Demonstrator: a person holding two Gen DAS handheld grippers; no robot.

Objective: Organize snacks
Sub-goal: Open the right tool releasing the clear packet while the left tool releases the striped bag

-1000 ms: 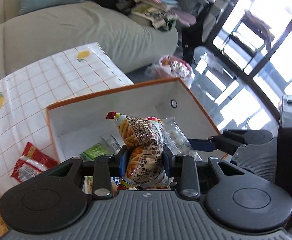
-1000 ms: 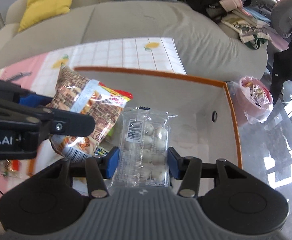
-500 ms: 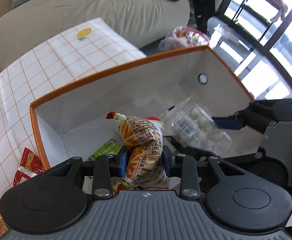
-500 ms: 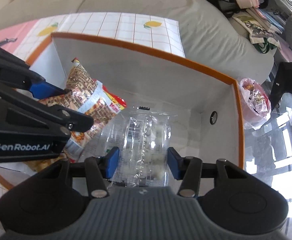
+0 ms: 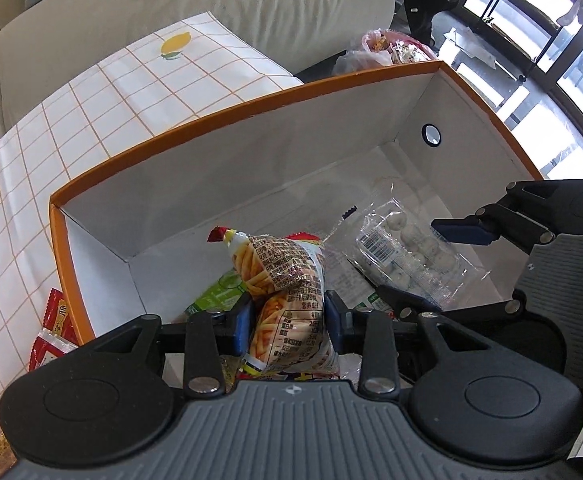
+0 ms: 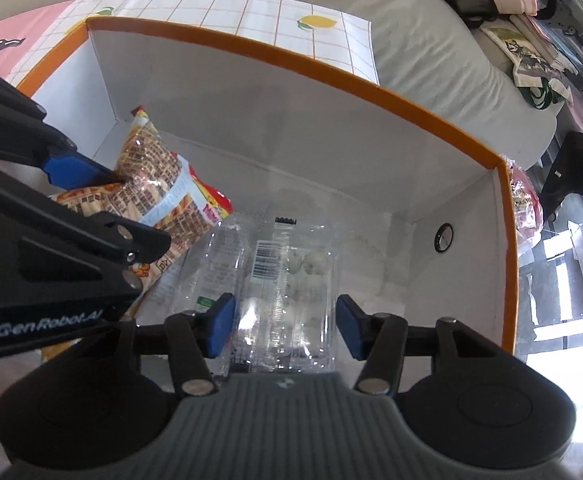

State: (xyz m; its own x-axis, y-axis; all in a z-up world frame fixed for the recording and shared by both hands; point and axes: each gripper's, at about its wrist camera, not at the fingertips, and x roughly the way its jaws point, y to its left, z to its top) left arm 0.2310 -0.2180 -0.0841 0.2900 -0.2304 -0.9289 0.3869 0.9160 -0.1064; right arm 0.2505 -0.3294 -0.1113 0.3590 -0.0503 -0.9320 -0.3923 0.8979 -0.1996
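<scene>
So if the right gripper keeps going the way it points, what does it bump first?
Probably the clear pack of white balls between the right gripper's fingers; the jaws have just been opening and look clear of it. Under it is the white box floor, though depth is hard to judge.

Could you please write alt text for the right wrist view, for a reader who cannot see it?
The right gripper points down into an orange-rimmed white box, its blue pads just clear of a clear packet of white balls lying between them. At left, the left gripper holds a fries-printed snack bag inside the box.
</scene>
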